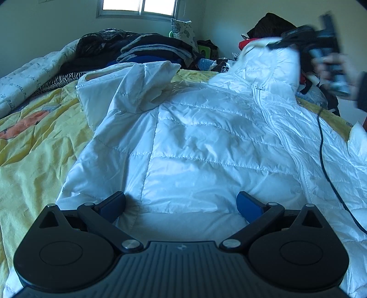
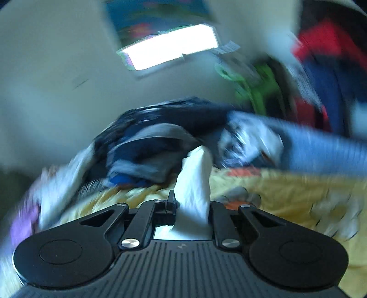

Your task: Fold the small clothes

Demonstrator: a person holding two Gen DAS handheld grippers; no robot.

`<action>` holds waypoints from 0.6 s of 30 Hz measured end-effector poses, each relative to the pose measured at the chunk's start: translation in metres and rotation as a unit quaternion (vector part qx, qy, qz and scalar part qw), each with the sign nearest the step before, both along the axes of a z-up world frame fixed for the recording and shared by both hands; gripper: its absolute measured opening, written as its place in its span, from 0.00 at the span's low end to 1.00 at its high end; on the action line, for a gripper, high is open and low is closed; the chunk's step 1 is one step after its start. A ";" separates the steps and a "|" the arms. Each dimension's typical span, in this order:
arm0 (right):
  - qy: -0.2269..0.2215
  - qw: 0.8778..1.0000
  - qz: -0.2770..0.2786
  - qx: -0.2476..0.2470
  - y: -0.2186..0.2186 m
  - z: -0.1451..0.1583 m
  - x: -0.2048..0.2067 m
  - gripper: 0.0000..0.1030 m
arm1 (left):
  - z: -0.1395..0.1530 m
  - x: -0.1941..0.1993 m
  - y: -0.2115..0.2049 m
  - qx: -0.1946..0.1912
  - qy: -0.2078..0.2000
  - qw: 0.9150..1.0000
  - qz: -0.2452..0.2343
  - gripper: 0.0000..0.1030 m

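A white quilted puffer jacket (image 1: 206,137) lies spread on the yellow bedspread (image 1: 34,149), zipper to the right, a sleeve bunched at the upper left. My left gripper (image 1: 181,206) is open, its blue-padded fingers wide apart and resting on the jacket's near hem. My right gripper (image 2: 191,206) is shut on a fold of the white jacket (image 2: 195,183) and holds it lifted; the right wrist view is motion-blurred. In the left wrist view the right gripper (image 1: 321,45) shows blurred at the upper right, lifting the jacket's far right part.
A pile of dark and grey clothes (image 1: 137,48) lies at the head of the bed under a window (image 1: 137,6). More clothes, black and red (image 1: 270,29), are heaped at the right. A black cable (image 1: 325,151) trails over the jacket. A white patterned blanket (image 1: 23,80) lies at the left.
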State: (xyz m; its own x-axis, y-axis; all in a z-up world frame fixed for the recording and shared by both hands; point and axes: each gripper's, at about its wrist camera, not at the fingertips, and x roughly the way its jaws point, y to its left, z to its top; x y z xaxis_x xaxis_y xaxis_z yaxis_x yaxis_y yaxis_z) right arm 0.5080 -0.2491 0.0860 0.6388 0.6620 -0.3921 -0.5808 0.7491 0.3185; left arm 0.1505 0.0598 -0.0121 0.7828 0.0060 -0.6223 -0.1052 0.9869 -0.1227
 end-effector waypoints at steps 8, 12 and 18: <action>0.006 0.991 0.073 -0.109 -0.020 -0.024 -0.189 0.64 | 0.001 0.000 0.001 -0.004 -0.001 1.000 0.001 1.00; 0.082 0.997 0.010 -0.010 -0.077 -0.057 -0.265 0.69 | 0.001 0.000 0.001 -0.002 0.000 1.000 0.001 1.00; 0.080 0.993 -0.049 0.067 -0.151 -0.046 -0.398 0.71 | 0.000 0.001 -0.001 0.007 0.004 1.000 0.002 1.00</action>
